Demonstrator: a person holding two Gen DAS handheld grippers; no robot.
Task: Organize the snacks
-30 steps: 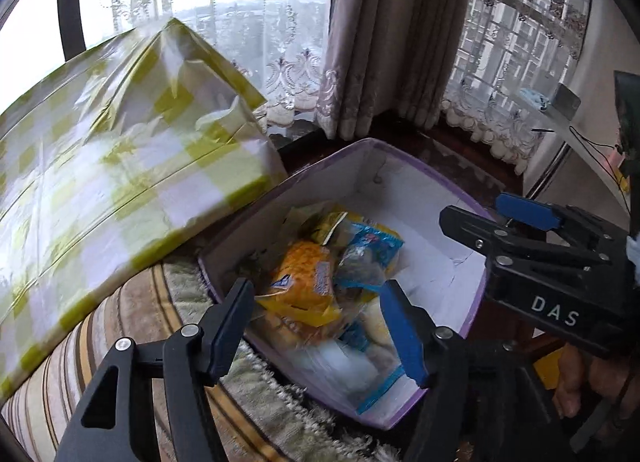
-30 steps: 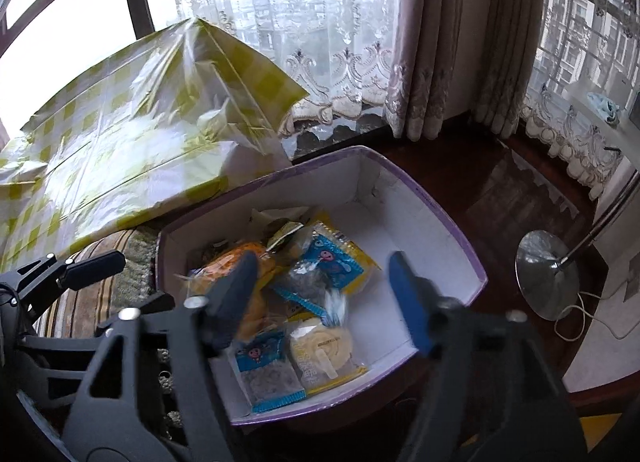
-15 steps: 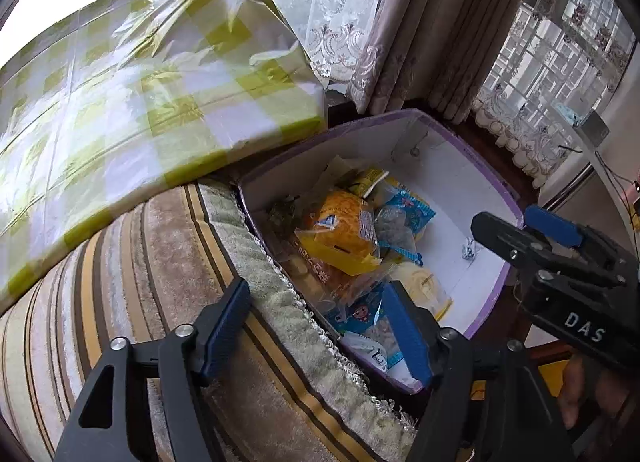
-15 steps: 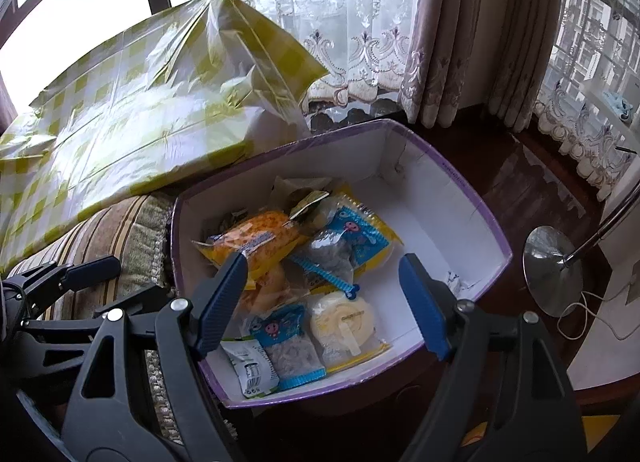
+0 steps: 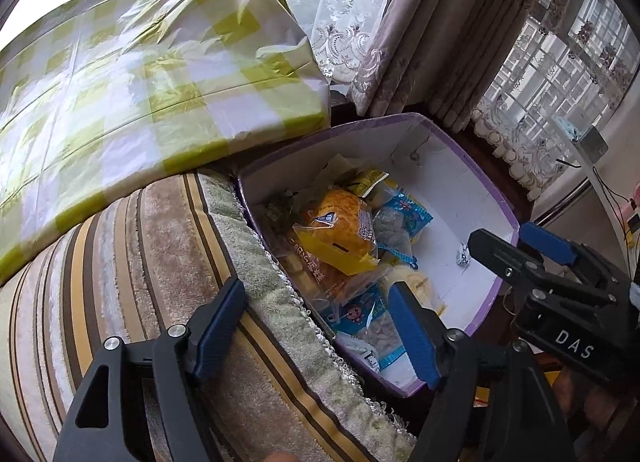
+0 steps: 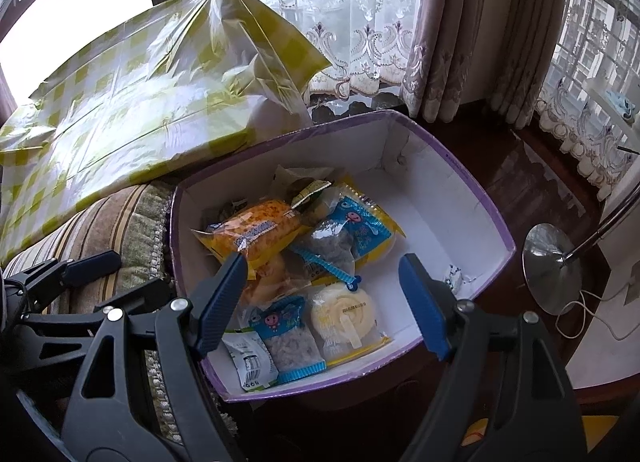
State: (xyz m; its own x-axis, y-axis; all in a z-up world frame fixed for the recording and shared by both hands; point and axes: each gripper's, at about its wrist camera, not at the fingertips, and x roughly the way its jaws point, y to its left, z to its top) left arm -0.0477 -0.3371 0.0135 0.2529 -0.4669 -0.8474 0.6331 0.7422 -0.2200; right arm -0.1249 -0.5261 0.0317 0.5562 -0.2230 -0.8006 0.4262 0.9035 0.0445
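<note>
Both my grippers hang empty over the snack box (image 6: 472,198). The right gripper (image 6: 320,302) has its jaws spread, lately widened, with nothing between them; the roll cake (image 6: 344,314) lies just below and ahead, flat on the box floor, its stick pointing toward me. The left gripper (image 5: 316,326), jaws also spread after opening, straddles the box's near wall beside the cushion (image 5: 160,262). I judge the right hand nearer.
</note>
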